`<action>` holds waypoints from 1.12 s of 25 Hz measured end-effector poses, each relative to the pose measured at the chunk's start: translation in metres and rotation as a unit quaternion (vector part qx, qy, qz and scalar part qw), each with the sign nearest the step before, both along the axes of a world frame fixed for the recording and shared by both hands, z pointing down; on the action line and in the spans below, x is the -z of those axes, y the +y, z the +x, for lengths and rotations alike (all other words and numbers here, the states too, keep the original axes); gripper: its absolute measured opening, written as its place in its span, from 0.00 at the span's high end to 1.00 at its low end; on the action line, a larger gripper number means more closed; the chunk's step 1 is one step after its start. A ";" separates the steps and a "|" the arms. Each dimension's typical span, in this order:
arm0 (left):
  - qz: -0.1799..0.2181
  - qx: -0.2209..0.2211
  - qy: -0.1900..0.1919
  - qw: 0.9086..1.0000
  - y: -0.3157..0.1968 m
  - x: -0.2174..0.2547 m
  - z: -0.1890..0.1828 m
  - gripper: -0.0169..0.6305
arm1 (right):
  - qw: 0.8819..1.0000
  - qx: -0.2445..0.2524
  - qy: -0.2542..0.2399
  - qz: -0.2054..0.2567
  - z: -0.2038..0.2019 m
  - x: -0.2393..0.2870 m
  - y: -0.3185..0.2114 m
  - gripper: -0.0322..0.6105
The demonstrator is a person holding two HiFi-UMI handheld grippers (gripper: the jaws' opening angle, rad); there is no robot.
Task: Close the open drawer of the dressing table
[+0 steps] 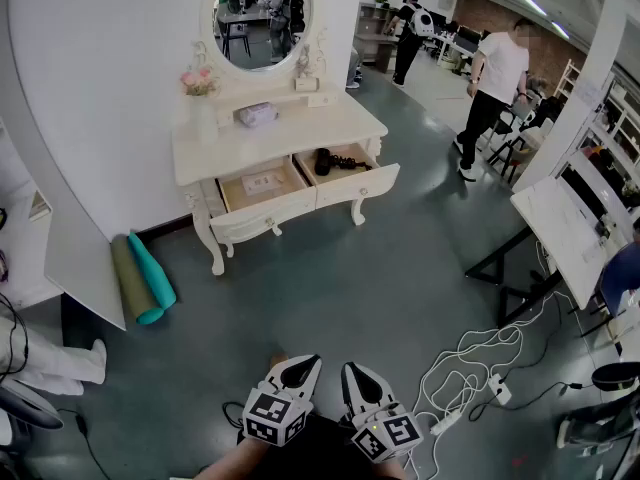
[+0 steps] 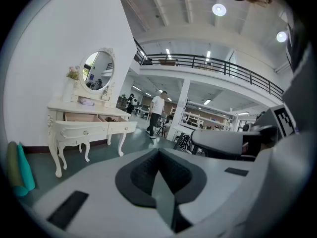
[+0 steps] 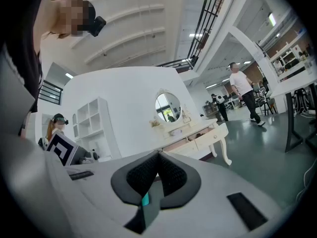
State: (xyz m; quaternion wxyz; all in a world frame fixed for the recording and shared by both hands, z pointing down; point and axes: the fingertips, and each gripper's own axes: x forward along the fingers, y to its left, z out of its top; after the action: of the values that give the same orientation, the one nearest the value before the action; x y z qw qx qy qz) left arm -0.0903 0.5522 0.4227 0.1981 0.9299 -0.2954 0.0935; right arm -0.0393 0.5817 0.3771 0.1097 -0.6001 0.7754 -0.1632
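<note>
The cream dressing table (image 1: 283, 134) stands against the white wall under a round mirror (image 1: 262, 13). Both of its drawers are pulled out. The left drawer (image 1: 264, 205) holds a paper sheet, and the right drawer (image 1: 358, 182) holds a black object (image 1: 334, 161). My left gripper (image 1: 301, 367) and right gripper (image 1: 354, 372) hover side by side low in the head view, well short of the table, both shut and empty. The table also shows in the left gripper view (image 2: 86, 124) and the right gripper view (image 3: 194, 134), far beyond the touching jaws.
Rolled teal and olive mats (image 1: 145, 280) lean by the table's left leg. White cables and a power strip (image 1: 470, 373) lie on the floor at right, beside a white desk (image 1: 556, 230). A person (image 1: 493, 83) walks behind; another person's legs (image 1: 50, 360) are at left.
</note>
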 end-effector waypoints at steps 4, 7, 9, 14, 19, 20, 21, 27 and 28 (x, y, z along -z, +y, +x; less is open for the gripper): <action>0.003 0.000 0.000 1.000 0.006 0.001 0.001 0.95 | 1.000 -0.012 -0.010 -0.001 0.003 -0.002 0.005 0.93; 0.002 0.007 -0.005 1.000 0.010 0.001 0.001 0.95 | 0.999 -0.022 -0.046 -0.009 0.009 -0.003 0.008 0.92; 0.000 0.011 -0.005 1.000 0.009 0.002 0.000 0.95 | 0.999 -0.025 -0.046 -0.015 0.010 -0.006 0.005 0.92; -0.005 0.022 -0.008 1.000 -0.002 -0.001 0.000 0.95 | 0.999 -0.016 -0.038 -0.010 0.013 -0.004 -0.005 0.91; -0.009 0.022 -0.005 1.000 -0.020 -0.003 0.009 0.95 | 0.999 -0.021 -0.033 -0.019 0.022 -0.010 -0.021 0.91; -0.010 0.022 -0.004 1.000 -0.026 -0.003 0.012 0.95 | 0.999 -0.021 -0.034 -0.020 0.024 -0.011 -0.027 0.91; -0.010 0.021 -0.002 1.000 -0.033 -0.003 0.015 0.95 | 0.999 -0.021 -0.034 -0.020 0.026 -0.011 -0.033 0.91; -0.005 0.021 0.003 1.000 -0.082 0.007 0.038 0.95 | 0.999 -0.021 -0.034 -0.022 0.047 -0.005 -0.083 0.91; -0.004 0.021 0.003 1.000 -0.091 0.009 0.040 0.95 | 0.999 -0.021 -0.033 -0.021 0.051 -0.003 -0.092 0.91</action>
State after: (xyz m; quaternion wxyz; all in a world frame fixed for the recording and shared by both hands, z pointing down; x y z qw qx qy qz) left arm -0.0499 0.4612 0.4133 0.2043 0.9231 -0.3139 0.0872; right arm 0.0114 0.4896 0.3802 0.1257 -0.6126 0.7550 -0.1972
